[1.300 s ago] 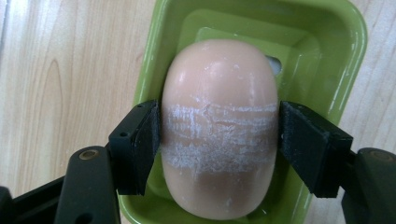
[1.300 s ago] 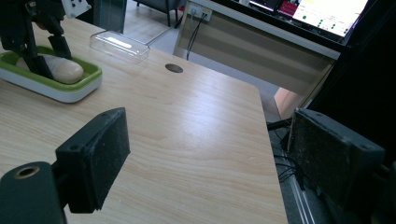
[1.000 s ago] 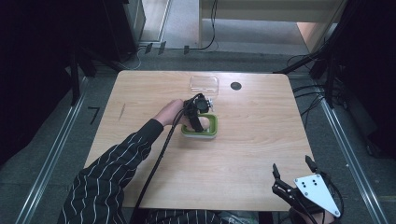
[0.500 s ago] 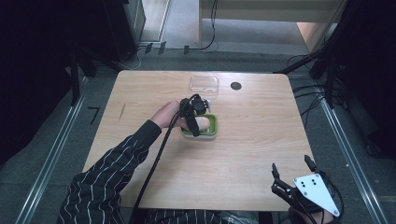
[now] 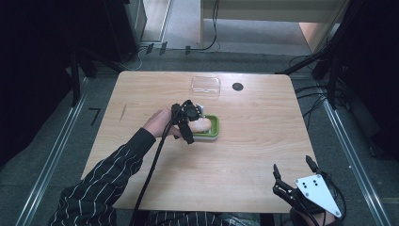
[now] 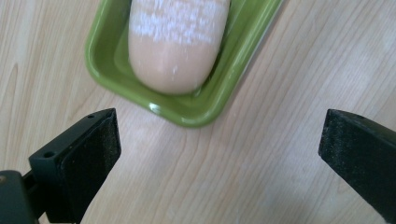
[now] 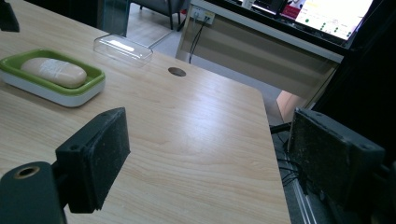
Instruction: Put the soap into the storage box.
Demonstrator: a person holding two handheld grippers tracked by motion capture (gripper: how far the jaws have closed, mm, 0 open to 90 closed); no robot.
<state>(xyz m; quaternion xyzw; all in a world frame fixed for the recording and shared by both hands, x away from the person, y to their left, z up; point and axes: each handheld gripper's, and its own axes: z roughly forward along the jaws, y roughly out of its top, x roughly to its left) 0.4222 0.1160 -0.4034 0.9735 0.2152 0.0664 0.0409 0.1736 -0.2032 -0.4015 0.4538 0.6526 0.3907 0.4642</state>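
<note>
Since the earlier frames the left gripper [image 5: 188,123] is drawing back off the green soap dish [image 5: 207,128] toward the person's side, and its jaws have just been opening; they are now standing wide apart with nothing between them, only bare wood showing in the gap in the left gripper view. The soap bar [image 6: 176,42] is lying in the dish [image 6: 140,88] just ahead of the jaw tips, touching neither pad.

The right gripper [image 5: 301,181] is hanging at the near right corner of the table [image 5: 263,155], jaws apart and holding nothing, well away from the dish.

Handling, as a judgement: the bar is looking pale, rounded and smooth with a whitish dusty patch on top, so it is probably light, stiff and slippery, worse if damp. The long flanks are offering the best purchase, pads across the narrow width at mid-length; a pinch near the rounded end is likely to squirt it out. The dish has a glossy rim and a white base [image 7: 56,98] and may be sliding easily on the wood.

Beyond the dish, a clear plastic lid [image 5: 205,86] is lying flat, apart from it, with a dark round hole [image 5: 237,86] in the tabletop just beside it. The surface is light, smooth wood. Past the far edge, grey floor, cables and dark stands are surrounding the table.
</note>
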